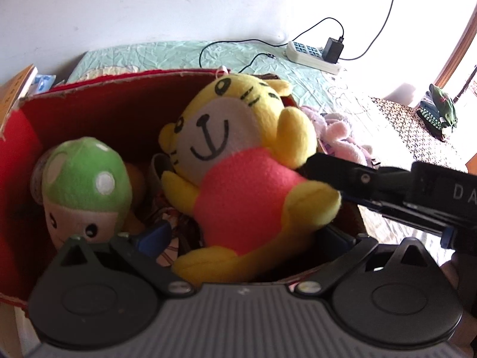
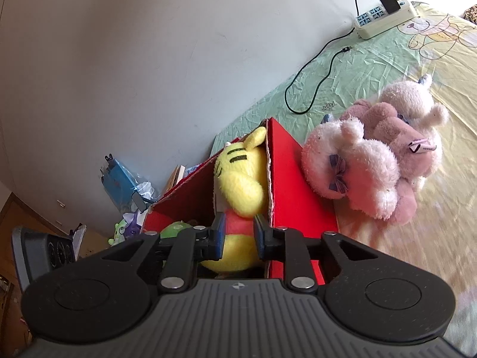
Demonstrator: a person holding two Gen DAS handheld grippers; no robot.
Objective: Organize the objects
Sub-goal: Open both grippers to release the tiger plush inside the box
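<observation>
Two plush toys sit in the red cardboard box (image 1: pixel 98 110), which rests on the bed (image 2: pixel 372 68): a yellow tiger plush (image 1: pixel 238 161) in a pink shirt leans against the box's right wall, head up near the rim, and a green mushroom plush (image 1: pixel 83 185) lies at the box's left side, with other items beneath them too hidden to make out. Just outside the box's right wall, a pile of pink and white plush animals (image 2: pixel 378 161) lies on the bed, touching the wall. Farther from the box, near the room wall, a white power strip (image 2: pixel 384 21) with a black adapter and cable lies on the bed. The right claw (image 2: pixel 238 232) reaches into the box from its right side, its blue pads (image 2: pixel 219 232) standing slightly apart on either side of the tiger's pink middle; whether they press on it I cannot tell. The left claw (image 1: pixel 244 238) hovers over the box's near edge with the tiger's lower body between its widely spread fingers, gripping nothing.
</observation>
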